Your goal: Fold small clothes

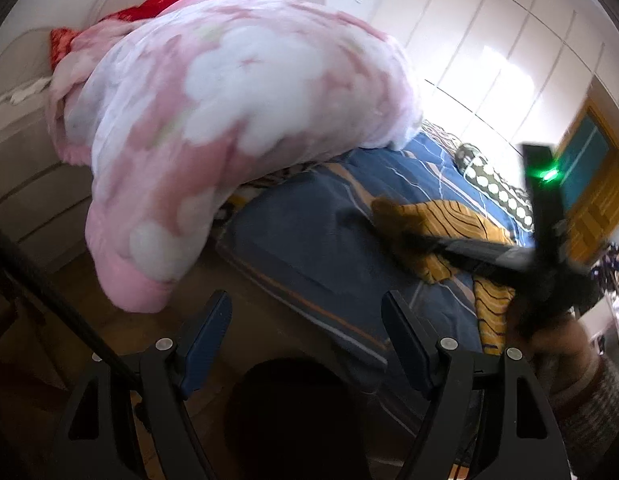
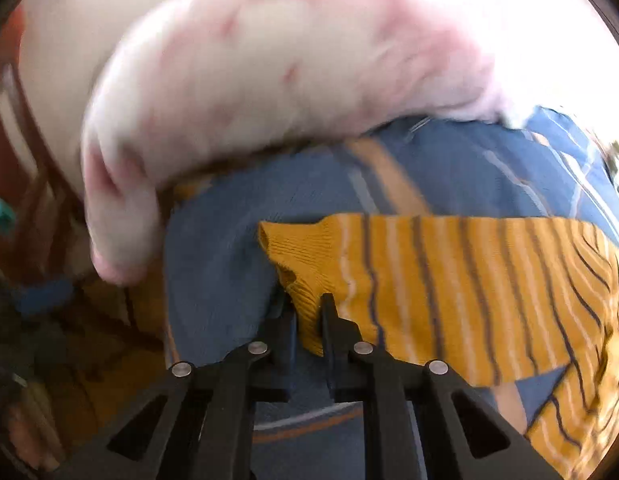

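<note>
A small mustard-yellow knit garment with dark and white stripes [image 2: 449, 288] lies on the blue striped bed sheet [image 2: 221, 272]. My right gripper [image 2: 307, 308] is shut on its ribbed edge near the left end. In the left wrist view the garment [image 1: 441, 220] lies at the right on the sheet, with the right gripper's black body [image 1: 545, 248] over it. My left gripper [image 1: 307, 320] is open and empty, held off the bed's near corner, away from the garment.
A big pink and white floral quilt [image 1: 213, 120] is heaped on the bed's left part and hangs over its edge. A red cloth [image 1: 141, 10] lies behind it. A dotted pillow [image 1: 493, 184] is at the far right. Wooden floor [image 1: 69, 312] lies below.
</note>
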`<state>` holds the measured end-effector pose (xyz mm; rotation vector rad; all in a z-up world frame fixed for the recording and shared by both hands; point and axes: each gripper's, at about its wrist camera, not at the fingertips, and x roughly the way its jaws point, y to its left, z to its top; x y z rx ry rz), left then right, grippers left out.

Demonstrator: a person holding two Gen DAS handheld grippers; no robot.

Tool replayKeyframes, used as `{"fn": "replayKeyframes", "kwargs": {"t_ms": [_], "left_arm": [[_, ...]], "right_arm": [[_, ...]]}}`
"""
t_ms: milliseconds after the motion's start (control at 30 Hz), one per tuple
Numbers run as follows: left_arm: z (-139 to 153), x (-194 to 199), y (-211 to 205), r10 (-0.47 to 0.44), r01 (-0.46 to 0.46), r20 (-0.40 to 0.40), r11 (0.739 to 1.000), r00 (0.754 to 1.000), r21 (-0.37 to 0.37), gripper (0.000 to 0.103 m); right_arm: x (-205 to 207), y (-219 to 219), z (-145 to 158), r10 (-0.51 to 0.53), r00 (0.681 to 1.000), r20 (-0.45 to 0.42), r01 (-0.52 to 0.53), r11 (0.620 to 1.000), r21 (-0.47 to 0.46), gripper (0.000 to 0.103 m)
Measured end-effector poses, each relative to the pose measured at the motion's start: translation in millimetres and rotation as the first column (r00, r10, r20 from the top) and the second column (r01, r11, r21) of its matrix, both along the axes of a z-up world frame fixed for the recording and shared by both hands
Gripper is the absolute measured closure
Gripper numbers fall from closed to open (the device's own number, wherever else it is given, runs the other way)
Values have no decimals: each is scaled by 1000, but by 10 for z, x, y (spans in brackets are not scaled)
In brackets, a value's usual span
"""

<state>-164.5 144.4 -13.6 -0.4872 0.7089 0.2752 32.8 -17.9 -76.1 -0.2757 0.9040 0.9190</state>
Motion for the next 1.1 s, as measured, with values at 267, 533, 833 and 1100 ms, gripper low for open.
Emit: {"fn": "replayKeyframes", "kwargs": {"t_ms": [267, 533, 833, 1100], "left_arm": [[149, 220, -468, -115, 115, 1, 993, 993, 32, 27], [167, 513, -1051, -255, 257, -47, 965, 966, 47, 27], [166, 1029, -1664, -398, 405, -105, 913, 911, 53, 26], [-37, 1438, -1780, -459, 459, -148, 888, 876, -40, 26]], "right_arm": [[657, -2274, 394, -497, 866, -59, 498, 847, 186, 91], [1077, -4624, -114, -872, 480, -97, 877, 479, 34, 91], [733, -5334, -136, -873, 438, -213, 898, 435, 65, 67], [-483, -5603, -4, -868, 489, 89, 865, 469, -181, 59]]}}
